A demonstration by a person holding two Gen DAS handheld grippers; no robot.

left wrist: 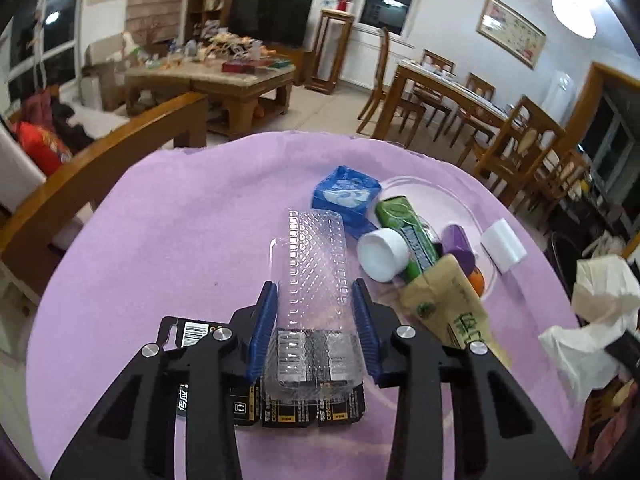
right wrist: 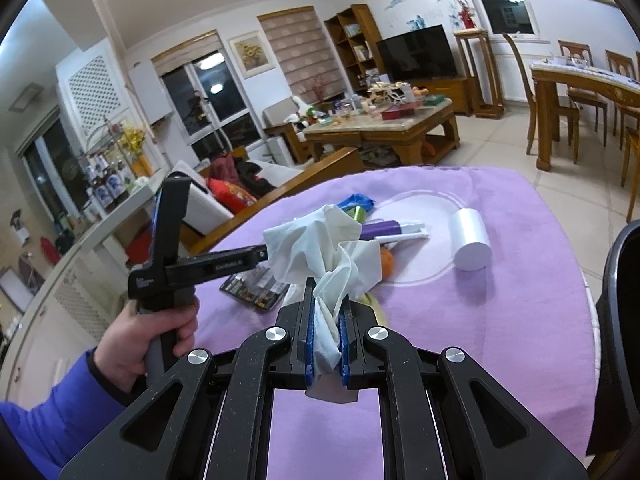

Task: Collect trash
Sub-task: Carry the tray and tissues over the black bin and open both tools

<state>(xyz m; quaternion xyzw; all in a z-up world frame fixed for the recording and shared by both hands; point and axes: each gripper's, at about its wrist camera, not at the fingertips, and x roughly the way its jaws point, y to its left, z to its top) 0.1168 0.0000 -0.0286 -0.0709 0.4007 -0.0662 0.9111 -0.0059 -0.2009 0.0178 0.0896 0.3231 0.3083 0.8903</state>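
A clear plastic blister pack [left wrist: 316, 264] on a black battery card [left wrist: 304, 408] lies on the purple cloth [left wrist: 192, 240]. My left gripper [left wrist: 316, 292] stands around it, and its blue pads [left wrist: 262, 328] touch both sides of the clear shell. My right gripper [right wrist: 326, 300] is shut on a crumpled white tissue [right wrist: 320, 248], held above the table. The tissue [left wrist: 596, 312] also shows at the right edge of the left wrist view. In the right wrist view a hand [right wrist: 148, 344] holds the left gripper's handle, and the tissue hides its fingertips.
A glass plate [left wrist: 436, 196] holds a green tube [left wrist: 404, 232], white cap [left wrist: 382, 254], purple tube [left wrist: 458, 242], brown sachet [left wrist: 452, 308] and something orange [left wrist: 477, 280]. A blue packet [left wrist: 346, 196] and white cylinder [right wrist: 472, 240] lie beside it. A dark curved object [right wrist: 620, 320] stands at the table's right.
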